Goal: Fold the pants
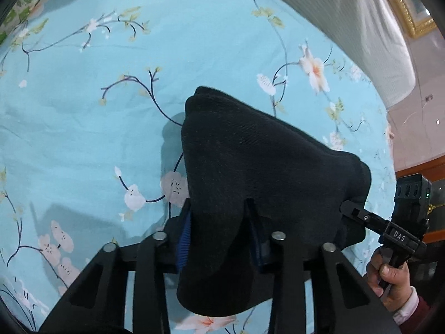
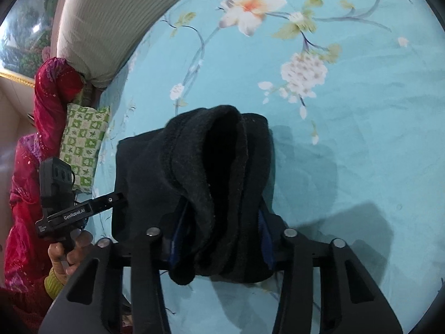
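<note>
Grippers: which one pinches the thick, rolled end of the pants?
The right gripper: its pants bunch into plush rolled layers; the left gripper holds smoother, flatter cloth.

Under my fingers lies a bed sheet (image 1: 83, 128), light blue and printed with pale blossoms on dark twigs, lightly creased; a ribbed whitish bolster (image 2: 111, 22) lies along its far edge; a green-and-white checked pillow (image 2: 83, 139) sits at the sheet's edge just below that bolster, beside red glittery cloth (image 2: 52, 97).
</note>
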Demonstrator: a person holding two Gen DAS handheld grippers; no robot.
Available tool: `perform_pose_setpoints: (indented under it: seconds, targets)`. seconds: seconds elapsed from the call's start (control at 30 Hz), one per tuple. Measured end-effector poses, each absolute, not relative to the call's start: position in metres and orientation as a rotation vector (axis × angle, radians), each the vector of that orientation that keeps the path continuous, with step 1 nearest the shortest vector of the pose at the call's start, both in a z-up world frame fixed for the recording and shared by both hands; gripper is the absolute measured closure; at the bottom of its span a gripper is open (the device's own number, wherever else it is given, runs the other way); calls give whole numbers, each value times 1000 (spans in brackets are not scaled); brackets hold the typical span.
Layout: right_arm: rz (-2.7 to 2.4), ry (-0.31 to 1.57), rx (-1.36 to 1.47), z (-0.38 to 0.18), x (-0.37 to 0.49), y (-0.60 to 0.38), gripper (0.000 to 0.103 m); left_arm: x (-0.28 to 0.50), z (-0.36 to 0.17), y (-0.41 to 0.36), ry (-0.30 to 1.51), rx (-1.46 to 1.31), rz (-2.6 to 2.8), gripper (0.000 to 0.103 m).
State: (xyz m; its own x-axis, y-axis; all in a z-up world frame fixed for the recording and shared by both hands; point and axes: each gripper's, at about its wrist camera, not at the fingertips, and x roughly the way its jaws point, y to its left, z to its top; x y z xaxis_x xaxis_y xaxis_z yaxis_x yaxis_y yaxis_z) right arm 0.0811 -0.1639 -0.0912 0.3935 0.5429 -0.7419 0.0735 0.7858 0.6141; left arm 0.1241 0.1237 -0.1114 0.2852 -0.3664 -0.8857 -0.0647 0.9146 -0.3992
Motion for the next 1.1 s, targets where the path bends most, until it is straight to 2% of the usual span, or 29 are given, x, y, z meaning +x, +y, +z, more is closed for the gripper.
perform_pose_setpoints:
  seconds: [0.17, 0.57, 0.87, 1.1]
  targets:
    - [346, 1100, 600, -69, 84, -156, 63, 120, -88, 138, 1227, -424, -212, 75]
    - [459, 1028, 574, -35, 125, -108, 64, 120, -38, 200, 1102, -445, -102, 75]
    - [507, 1058, 495, -42, 163, -58, 64, 124, -53, 250, 1102, -484, -7, 75]
    - [508, 1099, 477, -61, 172, -46, 64, 125, -79, 254, 1130, -484, 17, 75]
